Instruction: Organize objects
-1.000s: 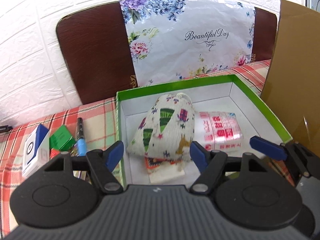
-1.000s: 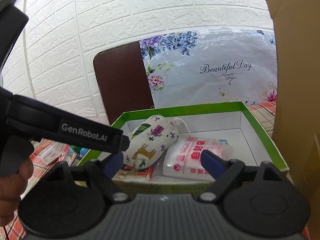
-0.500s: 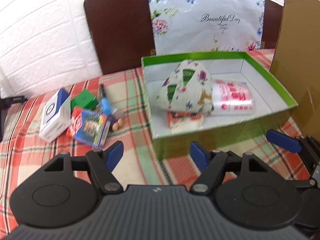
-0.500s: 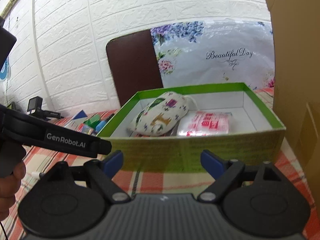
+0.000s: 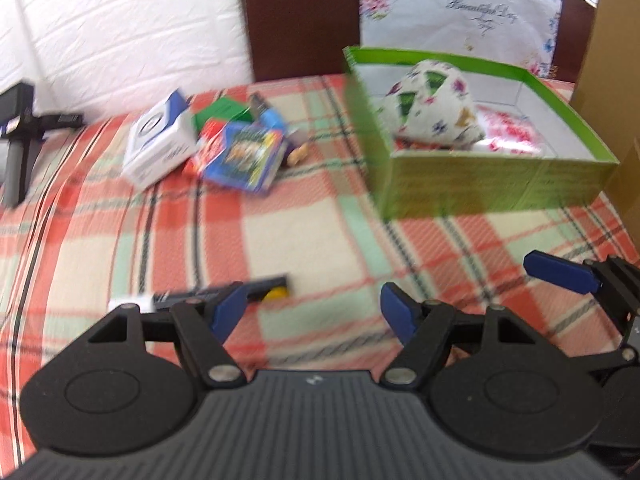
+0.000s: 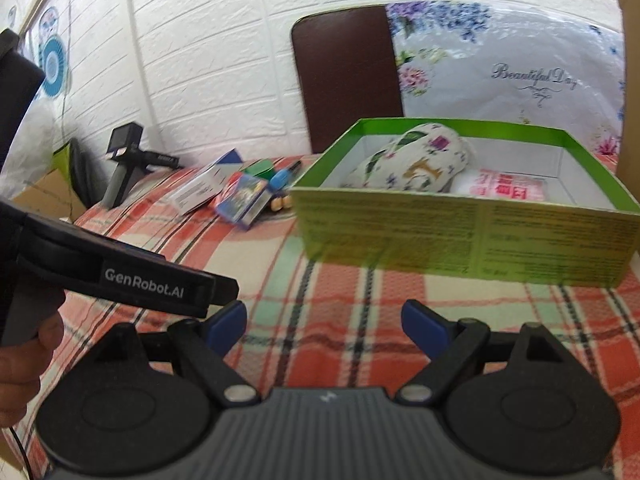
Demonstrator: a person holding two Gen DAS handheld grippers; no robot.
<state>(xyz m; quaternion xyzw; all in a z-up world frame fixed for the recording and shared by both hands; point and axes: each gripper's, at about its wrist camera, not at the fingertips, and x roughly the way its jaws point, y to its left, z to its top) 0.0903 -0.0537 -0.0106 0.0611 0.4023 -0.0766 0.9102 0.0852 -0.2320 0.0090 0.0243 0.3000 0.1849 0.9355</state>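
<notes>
Both your left tool (image 5: 310, 310) and right tool (image 6: 324, 322) hang open and empty short of the green box (image 5: 480, 184), which holds the patterned pouch (image 5: 432, 110), with loose boxes (image 5: 240, 152) left of it.

A home room: plaid tablecloth (image 5: 320, 232), brown chair (image 6: 348, 76), white brick-pattern wall (image 6: 224, 40), cardboard box (image 5: 616, 80).

Left gripper (image 5: 312, 306) hovers over the red-and-green plaid tablecloth (image 5: 312, 224), blue-padded jaws apart, nothing between them. A dark marker pen (image 5: 224, 290) lies beside its left fingertip. Beyond, the green cardboard box (image 5: 480, 184) holds a white patterned fabric pouch (image 5: 432, 108).
</notes>
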